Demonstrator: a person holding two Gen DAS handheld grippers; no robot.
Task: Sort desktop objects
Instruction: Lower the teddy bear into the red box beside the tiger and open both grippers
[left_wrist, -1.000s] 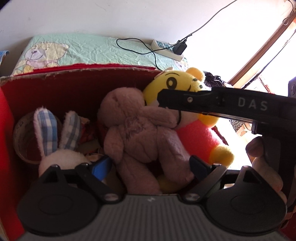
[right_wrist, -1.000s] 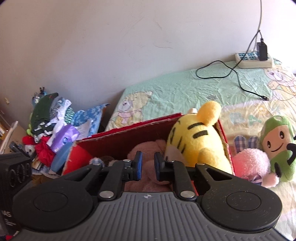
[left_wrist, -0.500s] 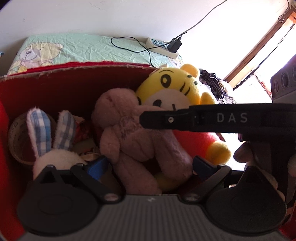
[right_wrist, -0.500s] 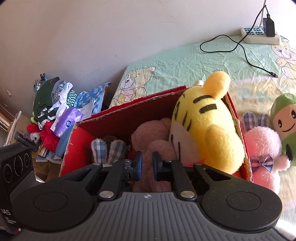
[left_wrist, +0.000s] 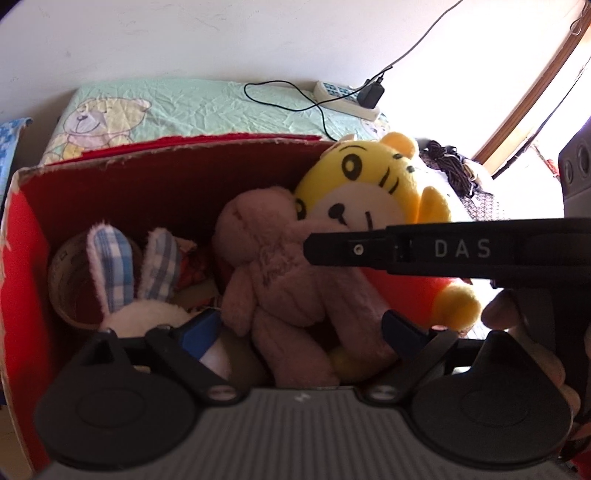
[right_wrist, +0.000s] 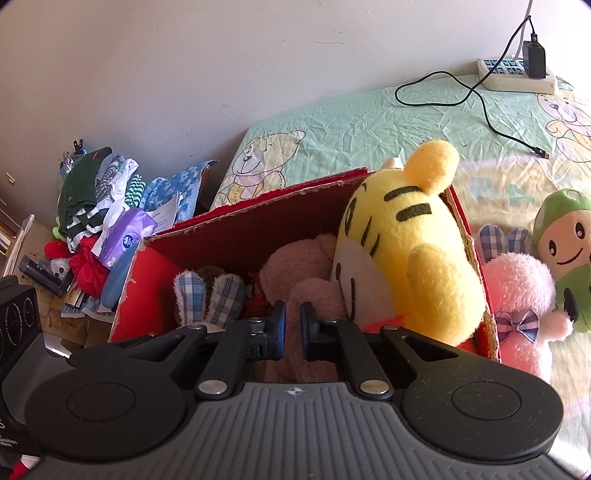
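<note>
The red cardboard box (right_wrist: 236, 236) sits on the bed (right_wrist: 369, 122) and already holds a yellow tiger plush (right_wrist: 410, 236) leaning on its right wall, a brown bear plush (left_wrist: 291, 280) in the middle, and a white rabbit with plaid ears (left_wrist: 125, 280) on the left beside a roll of tape (left_wrist: 68, 284). The left gripper (left_wrist: 299, 328) hangs over the near edge of the box with its fingers (left_wrist: 199, 326) spread wide on either side of the bear's legs, holding nothing. The right gripper (right_wrist: 291, 325) reaches in from the right, its fingers nearly closed with a narrow gap and nothing visibly between them; in the left view its tip lies across the bear's shoulder and the tiger's chin, though real contact cannot be told. Outside the box, on the bed to the right, a pink rabbit plush (right_wrist: 517, 291) and a green-capped doll (right_wrist: 565, 251) lie just beside each other, apparently yet to be sorted. The step seems to be settling the toys to make room. To do it well, press the bear low and leftward, keep the tiger from tipping over the right wall, and use the left fingers to steady the box rather than pinch fur. The box is crowded, so space should be cleared before another toy is fetched.
</note>
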